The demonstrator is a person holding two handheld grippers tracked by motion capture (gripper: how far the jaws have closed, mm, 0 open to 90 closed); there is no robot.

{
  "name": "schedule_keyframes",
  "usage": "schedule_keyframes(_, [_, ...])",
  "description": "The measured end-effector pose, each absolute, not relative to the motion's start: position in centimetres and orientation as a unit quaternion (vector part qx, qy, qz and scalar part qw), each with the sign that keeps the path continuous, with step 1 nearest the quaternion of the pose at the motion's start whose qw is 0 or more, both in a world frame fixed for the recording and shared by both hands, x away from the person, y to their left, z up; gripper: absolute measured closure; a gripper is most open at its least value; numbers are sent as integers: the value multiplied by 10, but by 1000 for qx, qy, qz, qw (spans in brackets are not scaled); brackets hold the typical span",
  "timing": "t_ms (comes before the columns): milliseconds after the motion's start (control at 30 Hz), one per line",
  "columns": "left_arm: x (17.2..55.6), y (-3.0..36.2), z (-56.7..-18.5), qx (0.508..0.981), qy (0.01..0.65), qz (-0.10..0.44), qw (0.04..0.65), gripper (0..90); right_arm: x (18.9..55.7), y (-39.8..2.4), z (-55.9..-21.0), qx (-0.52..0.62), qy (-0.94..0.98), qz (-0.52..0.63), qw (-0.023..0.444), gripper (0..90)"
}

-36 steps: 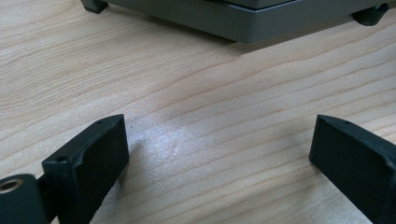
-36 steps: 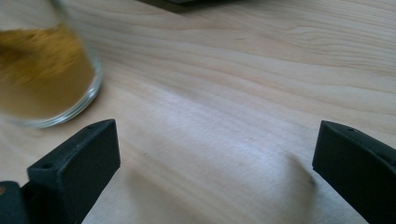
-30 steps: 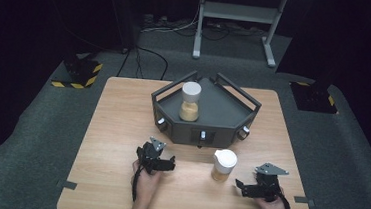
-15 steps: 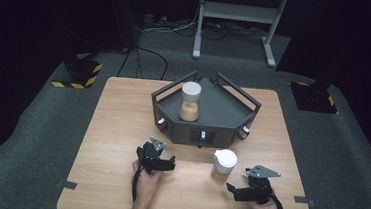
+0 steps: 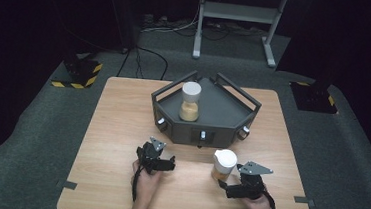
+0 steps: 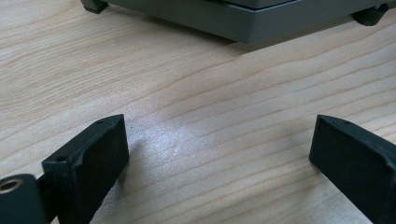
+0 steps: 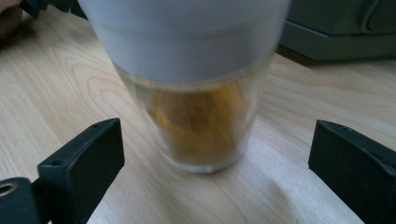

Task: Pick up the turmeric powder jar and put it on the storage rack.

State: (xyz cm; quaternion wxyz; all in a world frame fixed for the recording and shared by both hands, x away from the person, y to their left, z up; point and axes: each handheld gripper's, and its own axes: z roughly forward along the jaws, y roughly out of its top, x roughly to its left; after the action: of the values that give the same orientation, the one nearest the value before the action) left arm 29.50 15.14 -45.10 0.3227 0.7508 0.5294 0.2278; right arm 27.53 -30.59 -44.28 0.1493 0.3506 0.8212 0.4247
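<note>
A clear jar with a white lid and tan powder (image 5: pixel 223 164) (image 7: pixel 198 93) stands on the wooden table (image 5: pixel 121 129), just in front of the dark grey tray. My right gripper (image 5: pixel 228 188) (image 7: pixel 215 158) is open, close behind the jar, with its jaws spread wide to either side and not touching it. A second white-lidded jar (image 5: pixel 190 102) stands inside the tray (image 5: pixel 223 107). My left gripper (image 5: pixel 167 164) (image 6: pixel 219 154) is open over bare wood, low at the tray's front edge (image 6: pixel 243 28).
The tray has raised rails and knobs (image 5: pixel 202 135) on its front face. Tape marks (image 5: pixel 67 184) sit near the table's front corners. Around the table lie grey carpet, cables and a metal stand (image 5: pixel 235 18).
My right gripper has moved left and forward, closing in on the jar on the table. The left gripper has stayed in place.
</note>
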Motion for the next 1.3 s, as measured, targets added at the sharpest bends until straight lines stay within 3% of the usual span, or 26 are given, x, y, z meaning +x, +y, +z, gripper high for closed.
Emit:
schedule_keyframes(833, [295,151,-451,751,529,228,323,46,284,-283,-439,343,811,446,161,145])
schedule_keyframes(1300, [295,151,-451,751,529,228,323,46,280,-278,-439,337,809,447,179,264])
